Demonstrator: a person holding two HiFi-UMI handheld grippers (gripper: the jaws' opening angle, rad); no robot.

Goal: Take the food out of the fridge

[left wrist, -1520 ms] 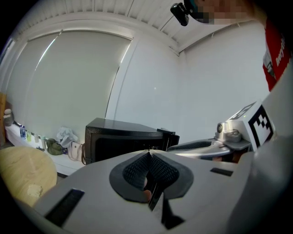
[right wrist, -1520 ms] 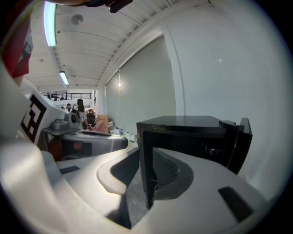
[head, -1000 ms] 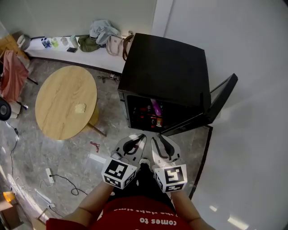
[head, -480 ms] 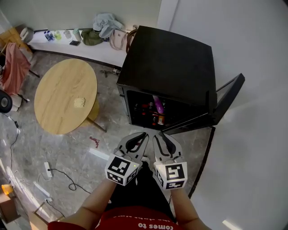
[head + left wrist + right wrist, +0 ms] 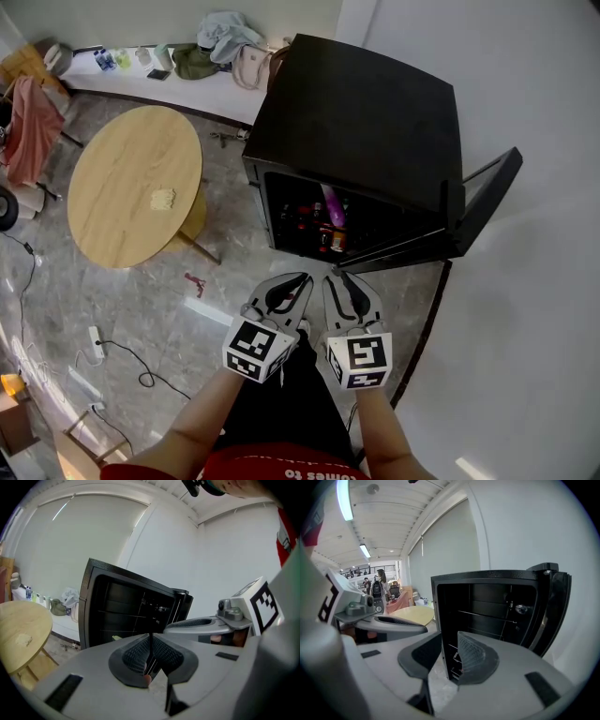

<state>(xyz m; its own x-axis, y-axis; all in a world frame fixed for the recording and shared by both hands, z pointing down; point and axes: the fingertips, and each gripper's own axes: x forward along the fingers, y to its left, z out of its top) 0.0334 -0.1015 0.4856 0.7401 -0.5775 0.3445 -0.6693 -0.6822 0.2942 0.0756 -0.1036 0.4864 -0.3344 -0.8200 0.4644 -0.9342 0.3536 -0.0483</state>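
Black fridge, door open, purple packet upright inside

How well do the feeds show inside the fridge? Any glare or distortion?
Head view: even light; the fridge interior is shadowed, yet a purple item and red items show; edges bend. Left gripper view: interior nearly black, strong fisheye, dark corners. Right gripper view: interior dark, wire shelves faintly visible, ceiling light strip blown out.
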